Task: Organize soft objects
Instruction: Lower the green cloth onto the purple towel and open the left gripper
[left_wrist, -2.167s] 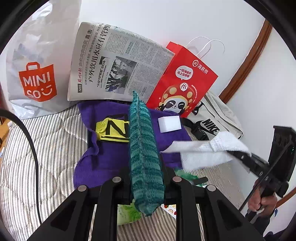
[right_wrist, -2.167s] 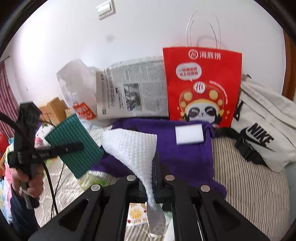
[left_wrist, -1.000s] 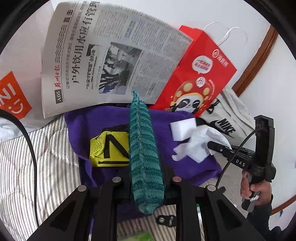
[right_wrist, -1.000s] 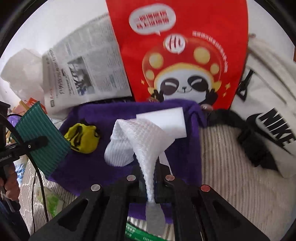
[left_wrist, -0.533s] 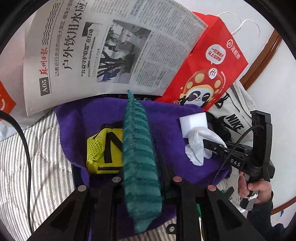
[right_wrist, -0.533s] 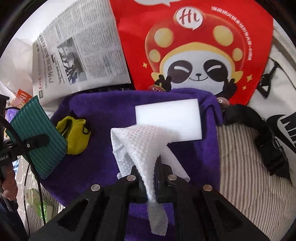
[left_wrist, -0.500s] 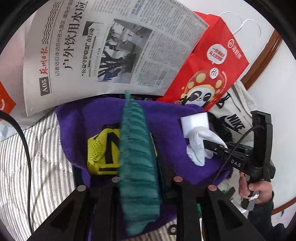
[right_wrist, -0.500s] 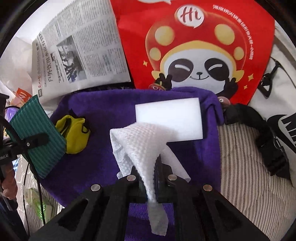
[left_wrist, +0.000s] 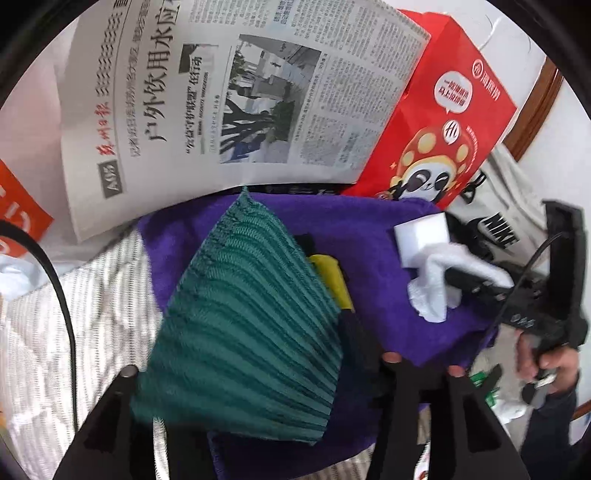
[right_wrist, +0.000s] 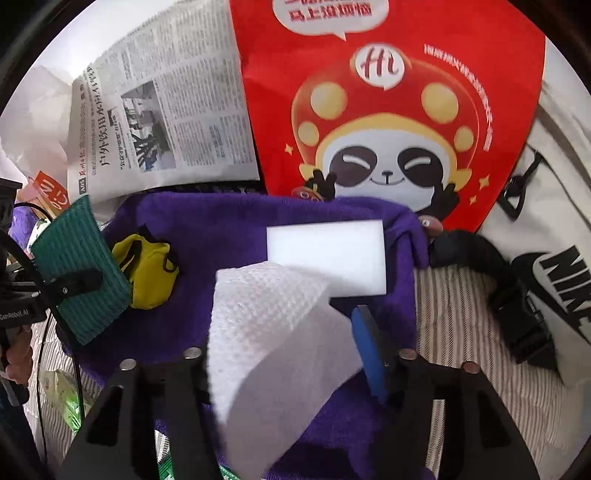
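A purple towel (left_wrist: 369, 236) (right_wrist: 221, 229) lies on the striped mattress. On it sit a yellow pouch (right_wrist: 147, 273) (left_wrist: 332, 280) and a white sponge block (right_wrist: 325, 254) (left_wrist: 421, 236). My left gripper (left_wrist: 255, 369) has its jaws spread wide; the green knit cloth (left_wrist: 251, 325) (right_wrist: 77, 273) has fallen flat over the left jaw above the towel. My right gripper (right_wrist: 295, 354) also has its jaws wide apart; the white waffle cloth (right_wrist: 273, 332) (left_wrist: 436, 288) rests loose between them on the towel, beside the sponge.
A newspaper (left_wrist: 229, 96), a red panda bag (right_wrist: 391, 110) and a white Miniso bag (left_wrist: 22, 221) lean on the wall behind. A white Nike bag (right_wrist: 554, 258) with a black strap lies right. Green packets (right_wrist: 62, 391) lie at the mattress front.
Both grippers moved forward over the purple towel and opened. The green cloth, earlier held edge-on, has dropped flat; the white cloth has slumped loose between the right jaws.
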